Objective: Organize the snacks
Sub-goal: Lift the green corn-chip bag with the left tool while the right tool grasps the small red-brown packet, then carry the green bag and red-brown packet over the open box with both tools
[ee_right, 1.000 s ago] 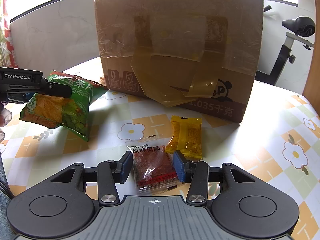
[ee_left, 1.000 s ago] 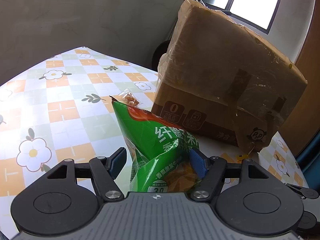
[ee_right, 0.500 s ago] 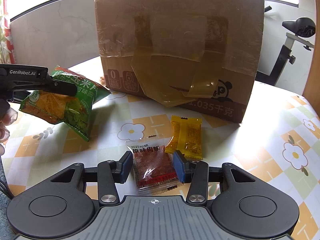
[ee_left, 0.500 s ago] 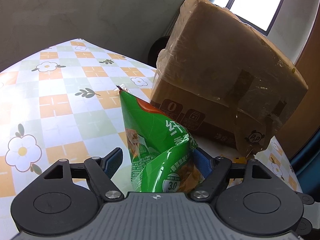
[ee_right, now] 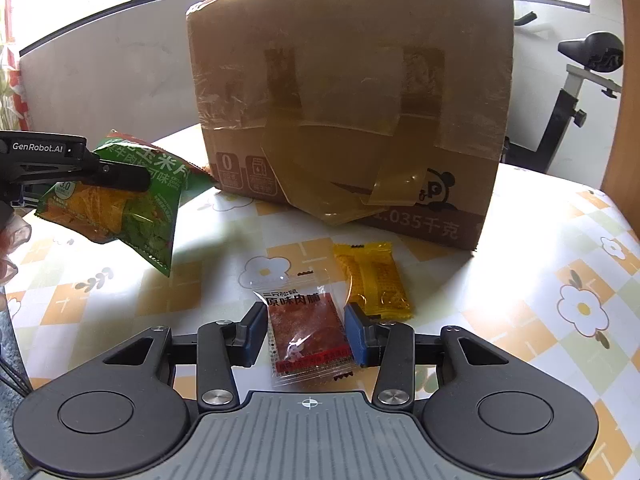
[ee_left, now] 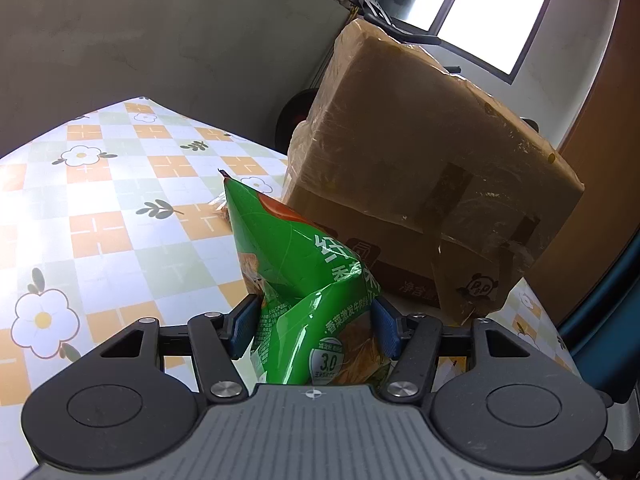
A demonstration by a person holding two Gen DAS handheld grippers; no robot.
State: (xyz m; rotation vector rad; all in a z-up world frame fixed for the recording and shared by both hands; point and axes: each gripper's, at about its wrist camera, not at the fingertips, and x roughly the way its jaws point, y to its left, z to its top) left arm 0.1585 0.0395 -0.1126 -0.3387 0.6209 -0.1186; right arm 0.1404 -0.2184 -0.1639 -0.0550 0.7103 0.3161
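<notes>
While my left claw (ee_left: 314, 326) has just been closing on the green chip bag (ee_left: 304, 280), it could slip; my right claw (ee_right: 306, 332) pinches the jerky packet (ee_right: 306, 330).

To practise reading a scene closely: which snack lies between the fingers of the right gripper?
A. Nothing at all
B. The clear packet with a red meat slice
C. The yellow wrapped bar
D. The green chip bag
B: in the right wrist view the clear packet with a red meat slice lies between the fingers of the right gripper, while the yellow wrapped bar lies beyond it.
</notes>
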